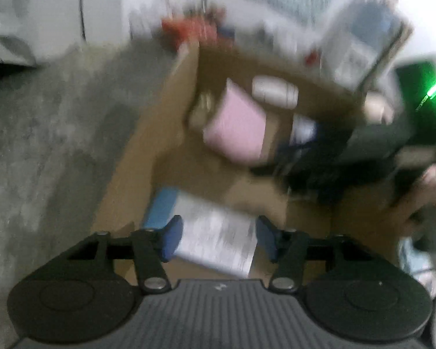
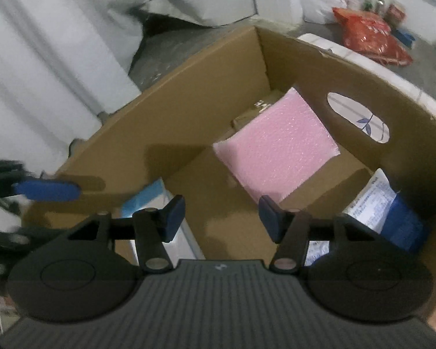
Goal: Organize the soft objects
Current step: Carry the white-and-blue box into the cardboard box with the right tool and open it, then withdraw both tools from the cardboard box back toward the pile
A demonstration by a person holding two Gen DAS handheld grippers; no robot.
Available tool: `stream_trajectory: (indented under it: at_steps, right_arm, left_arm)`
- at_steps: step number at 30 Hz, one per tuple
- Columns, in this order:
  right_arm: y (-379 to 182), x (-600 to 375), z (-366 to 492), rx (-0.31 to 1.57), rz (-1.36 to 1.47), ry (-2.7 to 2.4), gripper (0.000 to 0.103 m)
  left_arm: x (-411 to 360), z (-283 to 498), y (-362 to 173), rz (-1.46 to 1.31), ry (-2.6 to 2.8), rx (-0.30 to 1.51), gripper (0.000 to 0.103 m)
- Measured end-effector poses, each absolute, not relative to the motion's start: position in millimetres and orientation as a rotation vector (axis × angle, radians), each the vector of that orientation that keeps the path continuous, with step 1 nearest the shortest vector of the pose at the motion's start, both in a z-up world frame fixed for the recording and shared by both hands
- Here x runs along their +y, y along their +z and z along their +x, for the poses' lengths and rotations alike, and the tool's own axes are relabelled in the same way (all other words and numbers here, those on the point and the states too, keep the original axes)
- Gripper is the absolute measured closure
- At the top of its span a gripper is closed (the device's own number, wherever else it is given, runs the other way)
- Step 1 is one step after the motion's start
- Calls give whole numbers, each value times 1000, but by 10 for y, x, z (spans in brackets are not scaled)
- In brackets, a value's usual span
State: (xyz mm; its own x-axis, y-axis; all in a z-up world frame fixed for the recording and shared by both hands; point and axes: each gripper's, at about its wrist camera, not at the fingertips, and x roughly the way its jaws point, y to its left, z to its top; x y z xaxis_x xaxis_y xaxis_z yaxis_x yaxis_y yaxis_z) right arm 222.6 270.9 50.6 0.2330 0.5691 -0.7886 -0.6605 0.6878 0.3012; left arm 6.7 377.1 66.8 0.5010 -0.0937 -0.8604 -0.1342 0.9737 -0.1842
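Left claw [image 1: 216,240] hovers over the near corner of the cardboard box [image 2: 189,93], its blue pads either side of a white-and-blue soft pack [image 1: 209,238]. That view is smeared with motion; whether the pads press the pack or merely flank it cannot be told. The pack appears to sit low against the box wall, likely parked there to keep the middle free.

Right claw [image 2: 222,218] is spread and carries nothing, pointed down into the same box over bare cardboard floor. Probably it has nothing left to hold here and is free for another pick.

Contents, right wrist view: pink bubble-wrap pouch [image 2: 276,145] leaning tilted toward the far corner, propped on something tan beneath it; a blue-and-white printed pack [image 2: 389,206] against the right wall below the oval handle cut-out [image 2: 359,117]; the white-and-blue pack in the near-left corner. Items hug the walls, centre open.

Outside the box: grey concrete floor [image 1: 43,145], red crinkled bag [image 2: 369,37] beyond the far rim. A person's hand [image 1: 424,192] shows at the right edge.
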Motion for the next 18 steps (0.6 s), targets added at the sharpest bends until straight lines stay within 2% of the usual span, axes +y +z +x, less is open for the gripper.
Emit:
stream_trajectory:
  at_steps: [3,4,8,11,16,18]
  right_arm:
    - [548,2653,2185,989,-211,807,47]
    - [538,2622,2252,987,-235,794,48]
    - [522,2554,2524,999,-226,738,50]
    - [522,2480,2702,972,-214,680,50]
    - [456,2448,2892,957,-185,663,50]
    - [411,2451,2929,958,-195,669,50]
  left_arm:
    - [3786,255,365,-308,-3,1239,70]
    - [3795,354,248,-326,-9,1329,79]
    - [3729,635,-61,-219,-12,1560,79]
    - [3654,767,-217,-116,34,1608,79]
    - [3727,947,-288,-248,23,1519,78]
    - [3705,1018,-273,-207,34,1480,77]
